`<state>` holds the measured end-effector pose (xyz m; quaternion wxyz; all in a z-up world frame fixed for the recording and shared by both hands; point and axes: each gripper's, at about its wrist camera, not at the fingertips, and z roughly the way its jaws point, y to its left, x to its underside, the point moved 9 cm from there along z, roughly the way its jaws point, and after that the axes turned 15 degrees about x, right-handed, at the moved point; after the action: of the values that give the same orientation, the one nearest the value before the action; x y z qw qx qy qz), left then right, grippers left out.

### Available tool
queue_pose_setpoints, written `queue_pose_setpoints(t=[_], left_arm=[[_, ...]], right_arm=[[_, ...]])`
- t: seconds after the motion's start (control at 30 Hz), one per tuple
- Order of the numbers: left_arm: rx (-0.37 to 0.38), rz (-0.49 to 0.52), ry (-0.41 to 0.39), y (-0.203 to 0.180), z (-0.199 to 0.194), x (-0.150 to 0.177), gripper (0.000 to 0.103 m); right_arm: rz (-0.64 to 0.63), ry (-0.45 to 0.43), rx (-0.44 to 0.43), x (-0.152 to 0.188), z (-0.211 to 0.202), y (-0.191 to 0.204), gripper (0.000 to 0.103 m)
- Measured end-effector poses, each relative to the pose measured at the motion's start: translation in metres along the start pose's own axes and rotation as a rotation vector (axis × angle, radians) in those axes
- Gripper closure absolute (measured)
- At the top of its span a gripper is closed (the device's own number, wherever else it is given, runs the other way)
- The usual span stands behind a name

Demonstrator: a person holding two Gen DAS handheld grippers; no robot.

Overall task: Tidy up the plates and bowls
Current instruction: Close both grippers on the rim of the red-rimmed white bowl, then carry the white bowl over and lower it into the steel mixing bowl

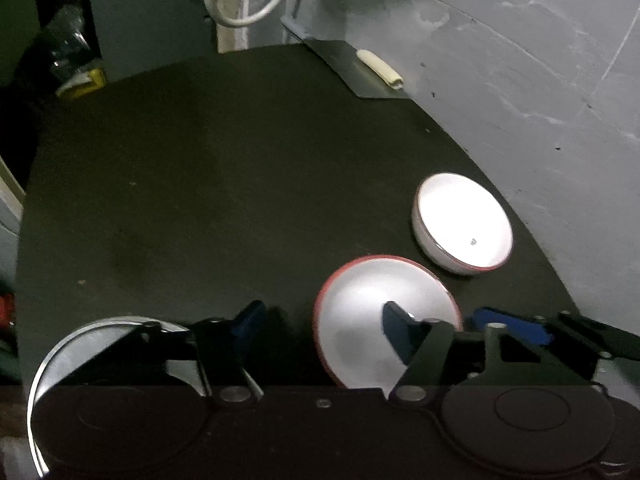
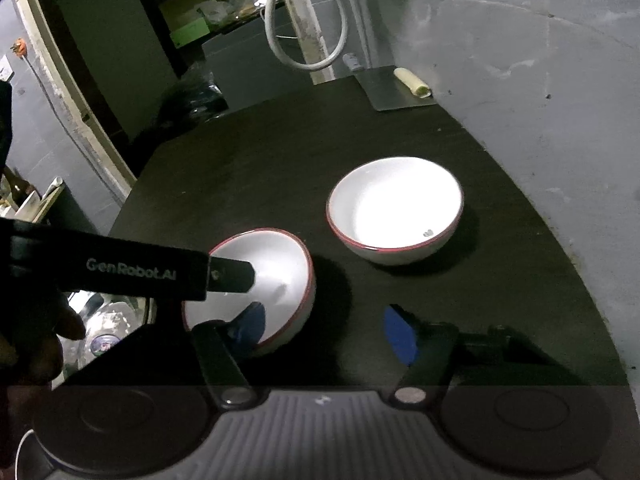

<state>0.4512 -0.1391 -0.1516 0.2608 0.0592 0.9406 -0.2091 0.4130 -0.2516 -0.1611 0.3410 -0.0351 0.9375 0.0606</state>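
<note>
Two white bowls with red rims sit on a dark table [image 2: 260,160]. The near bowl [image 2: 276,276] also shows in the left wrist view [image 1: 360,304]. The far bowl [image 2: 396,208], also seen in the left wrist view [image 1: 464,224], stands upright by the wall. My right gripper [image 2: 324,330] is open, its left finger inside the near bowl's rim and its right finger outside on the table. My left gripper [image 1: 320,320] is open, its right finger over the near bowl. The left gripper's body [image 2: 132,268] reaches across the near bowl in the right wrist view.
A steel plate [image 1: 100,344] lies at the near left. A grey wall [image 2: 540,120] curves along the table's right side. A metal sheet with a pale roll [image 2: 412,82] lies at the far corner. A white hose [image 2: 304,40] hangs behind the table.
</note>
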Motion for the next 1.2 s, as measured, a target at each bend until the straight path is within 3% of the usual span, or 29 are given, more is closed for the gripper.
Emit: queue_pose_setpoints(t=[0.1, 0.23, 0.3, 0.4, 0.6, 0.87, 1.2], left_arm=[[0.022, -0.033, 0.026, -0.001, 0.004, 0.004, 0.065], [0.02, -0.084, 0.053, 0.001, 0.01, 0.014, 0.075], [0.04, -0.099, 0.045, -0.001, 0.01, 0.016, 0.081], [0.053, -0.096, 0.044, -0.005, 0.011, 0.019, 0.083], [0.066, -0.094, 0.034, -0.009, 0.003, 0.027, 0.086], [0.114, -0.066, -0.03, -0.02, -0.024, 0.032, 0.086], [0.163, -0.078, -0.163, -0.023, -0.091, 0.048, 0.086]], right_arm=[[-0.002, 0.003, -0.018, 0.0, 0.001, 0.003, 0.041], [-0.018, 0.009, -0.043, 0.003, 0.001, 0.006, 0.045], [-0.023, 0.011, -0.051, 0.003, 0.002, 0.007, 0.055], [-0.029, 0.028, -0.069, 0.005, 0.002, 0.011, 0.07], [-0.014, 0.032, -0.051, 0.011, -0.004, 0.008, 0.077], [-0.001, -0.029, -0.06, 0.012, -0.034, 0.007, 0.077], [-0.054, -0.13, -0.11, 0.006, -0.094, 0.032, 0.077]])
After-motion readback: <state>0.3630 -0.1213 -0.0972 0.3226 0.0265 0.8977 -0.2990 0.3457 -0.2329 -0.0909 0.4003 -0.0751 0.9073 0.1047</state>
